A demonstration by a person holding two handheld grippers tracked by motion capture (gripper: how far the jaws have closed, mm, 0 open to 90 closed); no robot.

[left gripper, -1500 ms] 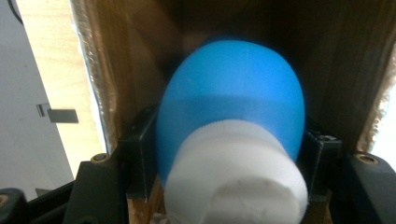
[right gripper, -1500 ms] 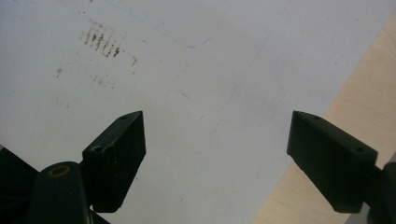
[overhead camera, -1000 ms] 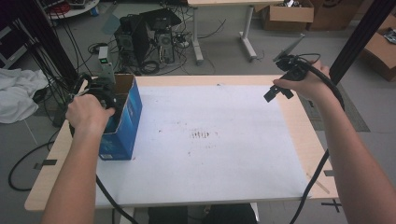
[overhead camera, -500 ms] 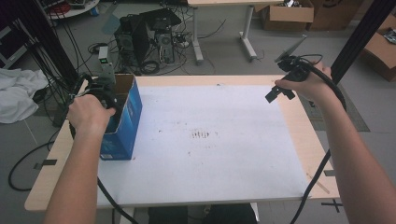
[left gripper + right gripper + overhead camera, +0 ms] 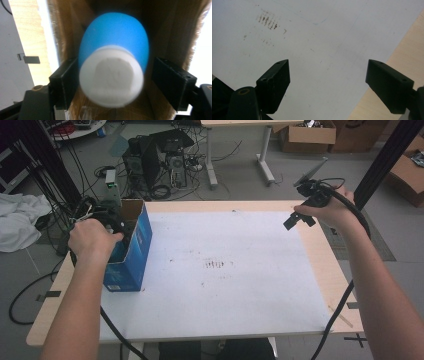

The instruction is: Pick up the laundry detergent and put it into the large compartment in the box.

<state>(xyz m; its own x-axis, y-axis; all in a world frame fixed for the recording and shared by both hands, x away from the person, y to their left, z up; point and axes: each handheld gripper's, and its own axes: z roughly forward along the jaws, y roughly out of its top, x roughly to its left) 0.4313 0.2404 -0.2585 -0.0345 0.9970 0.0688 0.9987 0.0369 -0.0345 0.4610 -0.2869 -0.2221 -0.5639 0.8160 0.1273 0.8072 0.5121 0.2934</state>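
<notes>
Bottle (image 5: 112, 70) sits inside the box (image 5: 131, 251) at desk's (image 5: 320, 265) left edge, between left gripper's (image 5: 112, 83) jaws: one touches, other w/ a gap, so not clamped yet. Step: prob. grasping it. Next: squeeze, lift straight up. Right gripper (image 5: 328, 82) wide, empty, over desk.

Computer tower (image 5: 167, 152), cardboard boxes (image 5: 305, 135) and white cloth (image 5: 17, 225) on the floor.

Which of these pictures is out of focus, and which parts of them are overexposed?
Left gripper view: the blue bottle with its white cap is blurred, too near the lens; the right edge is blown out white. Right gripper view: the white sheet is sharp and evenly lit. High view: sharp, with soft light.
</notes>
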